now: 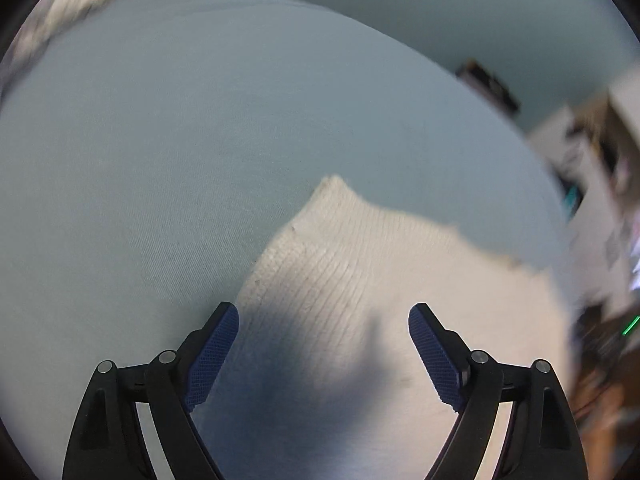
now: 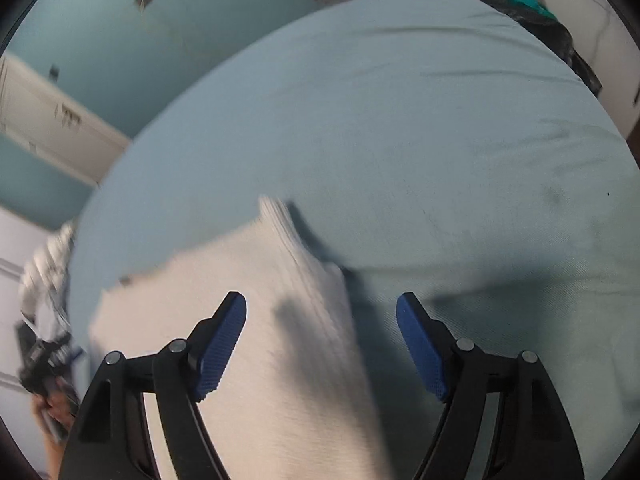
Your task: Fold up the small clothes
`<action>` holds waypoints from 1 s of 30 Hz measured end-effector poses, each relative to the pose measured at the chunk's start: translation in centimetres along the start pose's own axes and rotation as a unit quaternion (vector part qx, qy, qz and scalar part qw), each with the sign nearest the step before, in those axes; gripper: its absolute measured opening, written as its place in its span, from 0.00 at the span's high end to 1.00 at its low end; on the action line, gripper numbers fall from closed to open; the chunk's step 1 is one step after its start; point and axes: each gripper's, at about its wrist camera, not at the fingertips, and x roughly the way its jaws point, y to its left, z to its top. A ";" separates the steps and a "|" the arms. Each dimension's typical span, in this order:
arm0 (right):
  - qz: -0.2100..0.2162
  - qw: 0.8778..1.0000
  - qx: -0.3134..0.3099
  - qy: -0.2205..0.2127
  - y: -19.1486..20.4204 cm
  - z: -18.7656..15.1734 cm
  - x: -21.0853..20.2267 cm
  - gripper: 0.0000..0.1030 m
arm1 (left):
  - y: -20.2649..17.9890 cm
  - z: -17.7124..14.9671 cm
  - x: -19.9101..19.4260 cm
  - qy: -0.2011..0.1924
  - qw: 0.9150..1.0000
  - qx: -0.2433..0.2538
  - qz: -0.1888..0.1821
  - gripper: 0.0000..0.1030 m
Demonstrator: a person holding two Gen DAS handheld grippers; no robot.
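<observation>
Both tools released, nothing between the pads. Left tool (image 1: 323, 354) hangs over the garment (image 1: 360, 280), a cream ribbed knit lying on the blue sheet (image 1: 200, 140); one corner peaks at 12 o'clock of the pads. Right tool (image 2: 321, 346) sits over the garment's (image 2: 256, 320) right edge, a raised fold running to 11 o'clock. Looks like a drop or a regrasp between folds; blur hides the fold count. Next move likely needs each tool closing on an edge, pinching knit only, not the sheet.
</observation>
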 end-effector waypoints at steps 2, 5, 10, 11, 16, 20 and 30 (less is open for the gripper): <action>0.004 1.000 -0.007 -0.003 0.9 0.0 0.5 0.28 | -1.4 0.0 1.5 0.009 0.997 0.058 0.040 0.15; -0.005 0.999 -0.030 0.023 2.9 1.2 2.4 0.28 | -1.3 1.4 2.8 0.013 0.996 0.075 0.036 0.15; -0.046 0.991 -0.104 0.071 5.8 3.4 6.0 0.28 | -2.2 3.9 5.0 0.040 0.992 0.123 0.000 0.15; -0.049 0.989 -0.110 0.082 6.0 3.7 6.9 0.28 | -2.6 4.3 5.9 0.053 0.990 0.134 0.007 0.15; -0.073 0.989 -0.097 0.079 5.3 3.7 8.8 0.96 | -3.8 5.5 7.6 0.048 0.988 0.142 -0.030 0.65; -0.051 0.990 -0.119 -0.063 4.5 2.0 4.5 0.96 | -4.2 5.7 5.0 -0.035 0.989 0.136 -0.040 0.92; -0.112 0.986 -0.088 -0.092 4.7 2.1 5.7 0.96 | -2.9 6.3 8.3 -0.029 0.999 0.016 0.009 0.94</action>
